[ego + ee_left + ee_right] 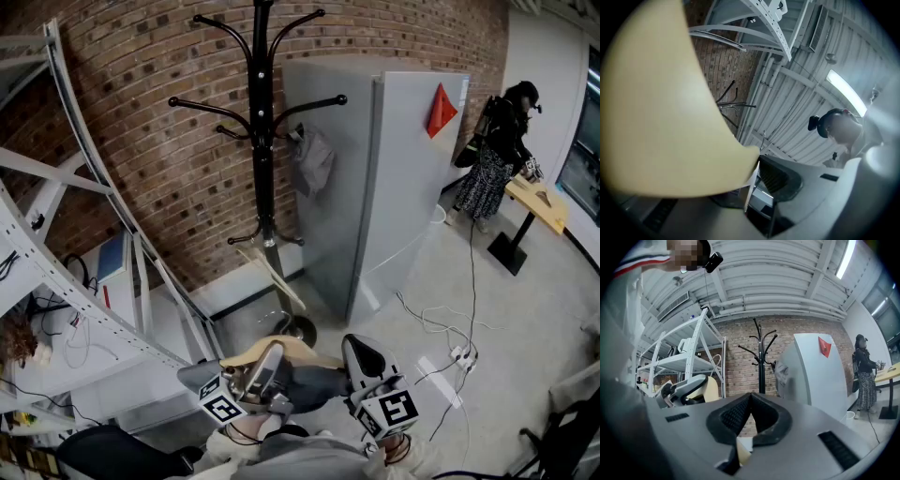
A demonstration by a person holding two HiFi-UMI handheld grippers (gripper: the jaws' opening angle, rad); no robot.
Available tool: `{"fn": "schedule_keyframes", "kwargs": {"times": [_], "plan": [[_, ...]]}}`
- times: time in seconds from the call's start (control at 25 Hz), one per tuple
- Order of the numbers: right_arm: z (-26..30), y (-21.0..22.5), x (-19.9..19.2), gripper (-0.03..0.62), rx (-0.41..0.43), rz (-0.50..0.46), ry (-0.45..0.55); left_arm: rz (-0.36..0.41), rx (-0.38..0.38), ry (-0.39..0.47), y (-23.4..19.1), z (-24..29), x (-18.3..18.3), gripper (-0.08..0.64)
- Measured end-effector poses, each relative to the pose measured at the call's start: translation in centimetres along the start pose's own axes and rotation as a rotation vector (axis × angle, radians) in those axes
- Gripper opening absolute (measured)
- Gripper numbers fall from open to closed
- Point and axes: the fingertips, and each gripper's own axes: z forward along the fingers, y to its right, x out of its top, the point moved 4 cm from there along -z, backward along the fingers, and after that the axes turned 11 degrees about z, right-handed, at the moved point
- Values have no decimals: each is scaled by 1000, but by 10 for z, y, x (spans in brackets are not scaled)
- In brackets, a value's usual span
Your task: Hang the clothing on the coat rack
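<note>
Both grippers sit low and close to the camera, well short of the coat rack [262, 122] and below its lowest hooks. Left gripper [270, 356] has its jaws set wide, and a cream piece [305, 349] fills the gap between them, so it looks gripped. Right gripper [360, 350] has its jaw tips nearly together, with a sliver of the same cream piece showing low between the pads; it looks pinched there. Cream piece spans from one gripper to the other, on the near side of the rack's base. It is probably the clothing to hang, but I cannot tell what kind of garment it is.

One grey garment [314, 161] already hangs off a mid-height hook on the rack's right side, just beside the cabinet [394, 178]. Hooks on the rack's left side look free.

Step in hand, as I judge it: carrying the piece toward the rack, not yet at a hook. Next move calls for raising both grippers together, going forward to a free hook, and keeping the piece spread so that an edge or loop can drop over the hook tip before letting go.
</note>
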Motion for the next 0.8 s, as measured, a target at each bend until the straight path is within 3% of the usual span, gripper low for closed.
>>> {"fn": "schedule_keyframes", "kwargs": {"times": [0.44, 0.8], "plan": [[20, 25, 0, 21, 10, 19, 9, -4, -9, -1, -17, 24, -4, 101], [81, 50, -1, 21, -11, 7, 0, -12, -26, -10, -74, 48, 5, 101]]}}
